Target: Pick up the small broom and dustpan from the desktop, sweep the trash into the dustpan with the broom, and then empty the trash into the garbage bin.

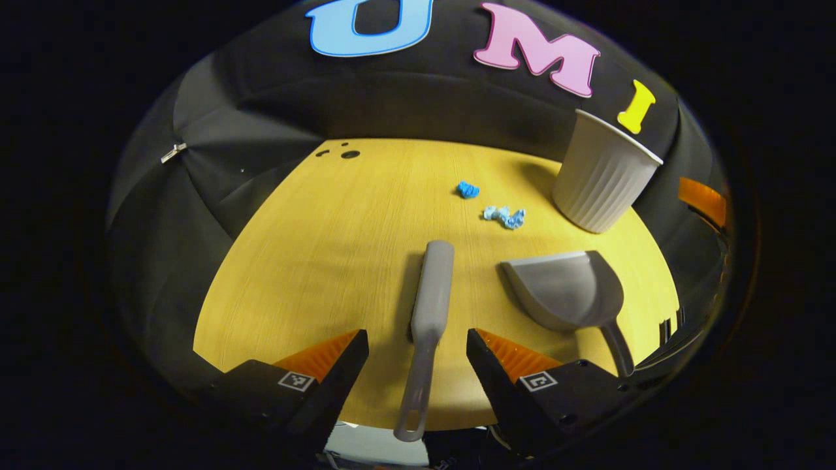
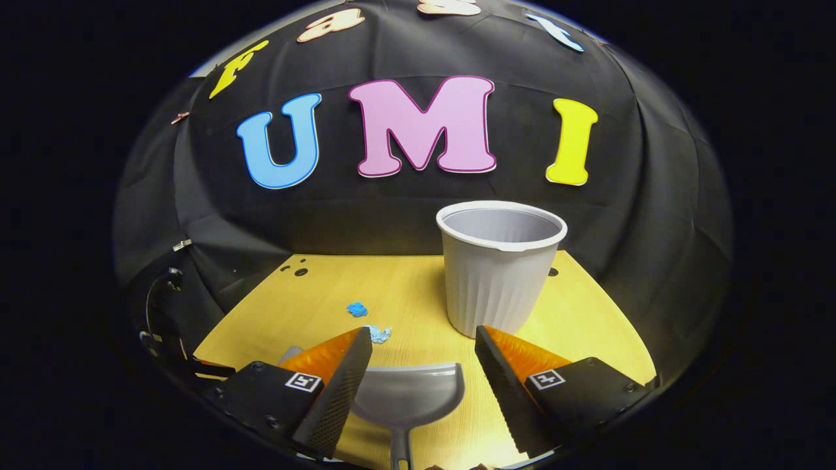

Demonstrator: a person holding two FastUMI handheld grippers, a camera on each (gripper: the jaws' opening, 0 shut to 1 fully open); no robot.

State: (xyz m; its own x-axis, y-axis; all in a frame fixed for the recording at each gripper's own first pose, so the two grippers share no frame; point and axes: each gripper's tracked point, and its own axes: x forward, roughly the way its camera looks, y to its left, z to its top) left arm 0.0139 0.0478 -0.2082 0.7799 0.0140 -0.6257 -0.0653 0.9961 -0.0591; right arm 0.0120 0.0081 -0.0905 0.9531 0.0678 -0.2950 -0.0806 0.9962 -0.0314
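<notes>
Wood counter (image 1: 339, 261) w/ everything on it; white ribbed garbage bin (image 2: 499, 274) upright at far right; grey dustpan (image 1: 565, 287) near right, mouth facing far side, handle toward near edge; grey small broom (image 1: 431, 307) lies flat left of dustpan, handle near; blue trash (image 1: 503, 215) bits between broom and bin, darker scrap just left. Left gripper (image 1: 417, 356) jaws spread, either side of broom handle, not touching; right gripper (image 2: 423, 365) jaws spread above dustpan, nothing held.

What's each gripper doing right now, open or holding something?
Left gripper: open, straddling the broom handle, not gripping.
Right gripper: open, above the dustpan, holding nothing.
</notes>
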